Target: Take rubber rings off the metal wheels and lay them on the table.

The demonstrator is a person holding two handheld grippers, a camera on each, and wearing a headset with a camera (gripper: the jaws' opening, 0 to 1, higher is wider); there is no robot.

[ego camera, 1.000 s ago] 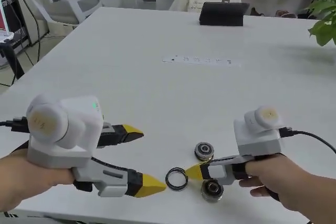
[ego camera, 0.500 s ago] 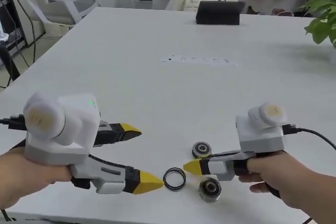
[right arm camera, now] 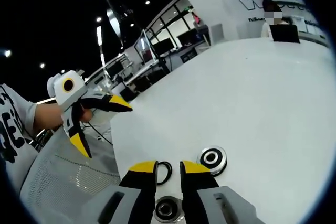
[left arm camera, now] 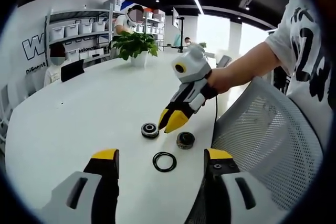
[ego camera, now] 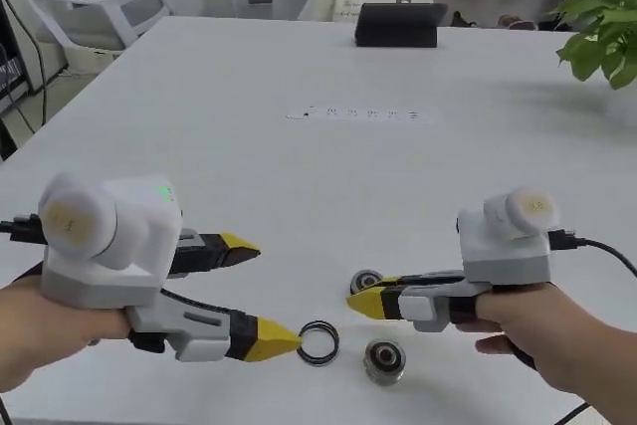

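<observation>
In the head view I am watching the far metal wheel [ego camera: 364, 280] hiding partly behind the yellow tip of the right hand-held gripper [ego camera: 354, 303], and side-on I am failing to tell whether its jaws are touching. In the right gripper view those jaws are covering part of the rubber ring [right arm camera: 165, 164] and the near metal wheel [right arm camera: 169, 209]. The strip [ego camera: 358, 114] far across the worktop [ego camera: 249, 77] is showing too small to read.

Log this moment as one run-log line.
left gripper: open, empty | right gripper: shut, empty | rubber ring: flat on table | near wheel, far wheel: beside ring
</observation>
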